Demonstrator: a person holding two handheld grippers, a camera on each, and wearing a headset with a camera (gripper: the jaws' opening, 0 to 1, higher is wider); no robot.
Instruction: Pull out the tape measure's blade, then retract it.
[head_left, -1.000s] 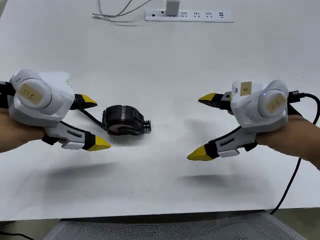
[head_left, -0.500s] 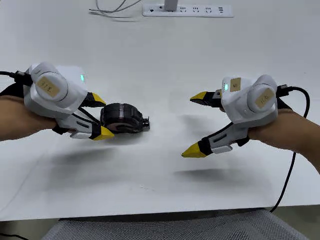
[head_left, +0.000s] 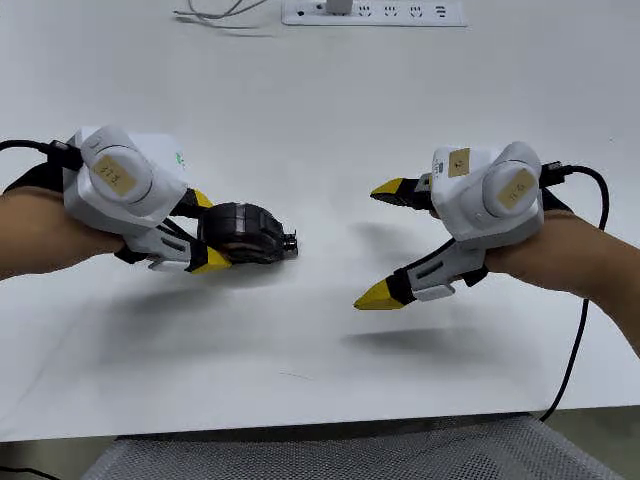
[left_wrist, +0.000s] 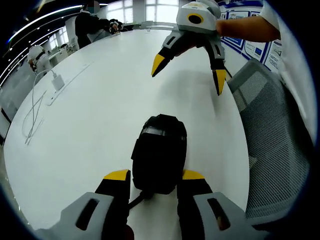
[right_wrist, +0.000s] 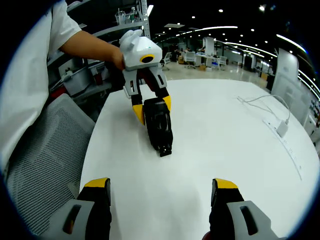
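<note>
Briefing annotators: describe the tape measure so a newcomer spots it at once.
On the white workbench, look left of centre, between the yellow tips of the left tool. The tape measure lies there: a round black case, unlike the white-bodied tool gripping it and the white power strip at the far edge.

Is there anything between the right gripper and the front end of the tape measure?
Nothing visible. Only bare table lies between the open right gripper and the tape measure, which the left gripper clamps at its other end.
</note>
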